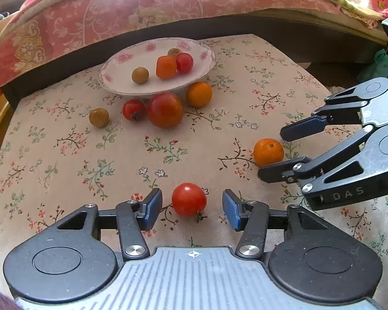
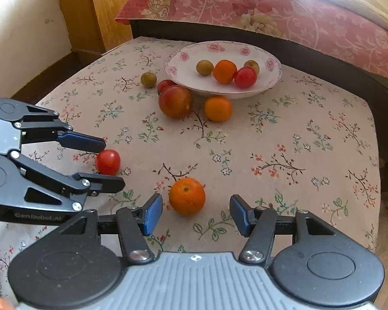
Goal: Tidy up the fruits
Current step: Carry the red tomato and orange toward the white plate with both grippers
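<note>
Your left gripper is spread wide, its blue pads either side of a small red tomato on the floral tablecloth, neither pad touching it. Your right gripper is likewise wide, an orange between its fingers, clear of both (stem end faces up). The plate sits at the far side, holding two brownish-green fruits, an orange one and a red one. Beside its near rim lie a large red-orange tomato, a second orange, another small tomato and a brownish-green fruit.
</note>
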`<action>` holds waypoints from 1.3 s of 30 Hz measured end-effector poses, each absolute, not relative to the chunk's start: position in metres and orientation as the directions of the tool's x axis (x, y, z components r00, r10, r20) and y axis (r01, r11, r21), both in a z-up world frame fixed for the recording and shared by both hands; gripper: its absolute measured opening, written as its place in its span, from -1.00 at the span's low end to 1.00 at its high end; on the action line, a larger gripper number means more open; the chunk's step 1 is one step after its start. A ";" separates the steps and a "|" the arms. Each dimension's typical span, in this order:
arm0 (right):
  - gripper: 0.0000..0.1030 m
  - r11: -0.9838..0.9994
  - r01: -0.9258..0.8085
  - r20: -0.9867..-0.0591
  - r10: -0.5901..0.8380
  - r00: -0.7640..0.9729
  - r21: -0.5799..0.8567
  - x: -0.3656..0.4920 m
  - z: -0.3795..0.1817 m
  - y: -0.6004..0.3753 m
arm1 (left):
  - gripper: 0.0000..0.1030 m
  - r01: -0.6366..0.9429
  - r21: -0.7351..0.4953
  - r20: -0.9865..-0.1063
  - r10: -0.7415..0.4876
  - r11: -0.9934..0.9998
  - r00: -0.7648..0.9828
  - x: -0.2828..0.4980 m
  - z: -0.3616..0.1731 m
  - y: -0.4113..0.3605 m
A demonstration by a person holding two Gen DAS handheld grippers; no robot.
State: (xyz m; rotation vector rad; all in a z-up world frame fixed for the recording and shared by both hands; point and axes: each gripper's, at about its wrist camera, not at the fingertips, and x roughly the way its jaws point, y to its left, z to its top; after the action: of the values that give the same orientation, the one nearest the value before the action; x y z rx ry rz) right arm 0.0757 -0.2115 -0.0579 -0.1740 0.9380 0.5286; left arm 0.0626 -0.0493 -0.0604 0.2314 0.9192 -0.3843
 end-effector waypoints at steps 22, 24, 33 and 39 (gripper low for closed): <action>-0.34 0.857 -0.513 -0.801 0.337 0.496 0.042 0.075 -0.060 -0.205 | -0.21 0.413 0.028 -0.820 -0.215 0.910 0.530 0.064 -0.067 -0.053; -0.34 0.854 -0.520 -0.800 0.330 0.501 0.027 0.074 -0.060 -0.203 | -0.29 0.412 0.020 -0.822 -0.219 0.911 0.525 0.065 -0.066 -0.053; -0.36 0.856 -0.516 -0.796 0.333 0.505 0.031 0.075 -0.055 -0.200 | -0.30 0.399 0.019 -0.811 -0.220 0.917 0.543 0.070 -0.058 -0.055; -0.36 0.868 -0.494 -0.777 0.345 0.527 0.051 0.081 -0.046 -0.199 | -0.30 0.382 0.019 -0.791 -0.220 0.924 0.570 0.080 -0.048 -0.057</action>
State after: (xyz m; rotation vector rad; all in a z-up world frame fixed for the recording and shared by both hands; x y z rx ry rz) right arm 0.0808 -0.1990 -0.0461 -0.1842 0.8836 0.5044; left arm 0.0796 -0.0574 -0.0485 0.1967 0.8974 -0.3559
